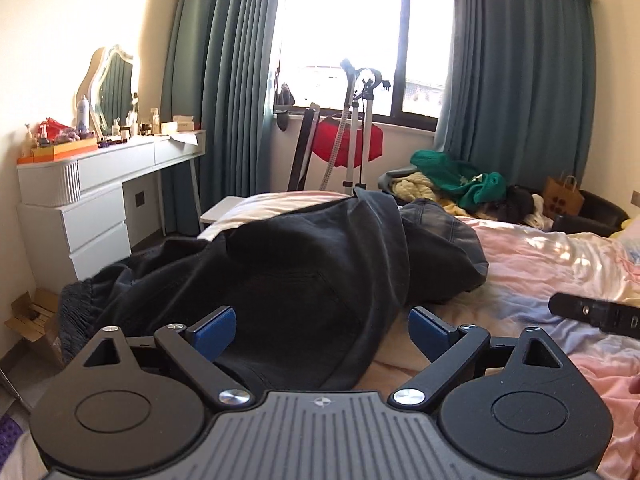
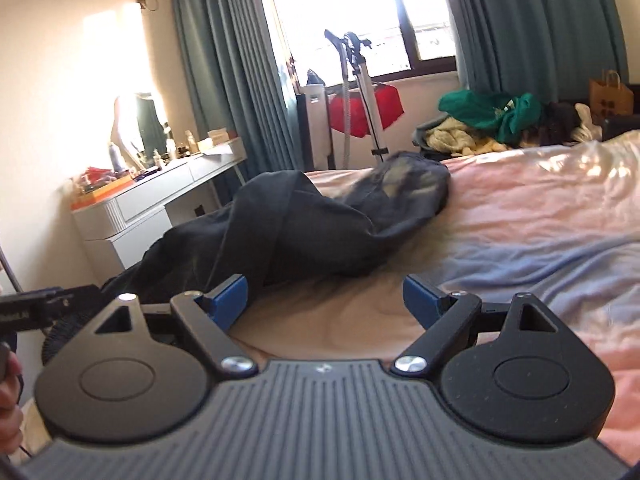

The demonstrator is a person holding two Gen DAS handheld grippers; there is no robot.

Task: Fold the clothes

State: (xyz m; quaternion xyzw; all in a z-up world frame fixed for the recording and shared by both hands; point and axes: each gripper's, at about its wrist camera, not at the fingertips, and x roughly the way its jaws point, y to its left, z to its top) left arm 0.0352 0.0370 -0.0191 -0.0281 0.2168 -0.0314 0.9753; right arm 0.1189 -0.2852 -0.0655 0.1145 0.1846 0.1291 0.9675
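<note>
A dark, heavy garment (image 1: pixel 304 264) lies crumpled in soft rounded folds on the bed (image 1: pixel 540 264), whose pink and pale blue sheet is wrinkled and smooth-looking. The left gripper (image 1: pixel 322 330) hangs low over the garment's near edge with its blue-padded jaws spread wide and nothing between them. The right gripper (image 2: pixel 325 300) sits just beside the garment, over bare sheet, its jaws equally wide apart and empty; a heap of green and yellow clothes (image 1: pixel 452 180) lies beyond the garment.
</note>
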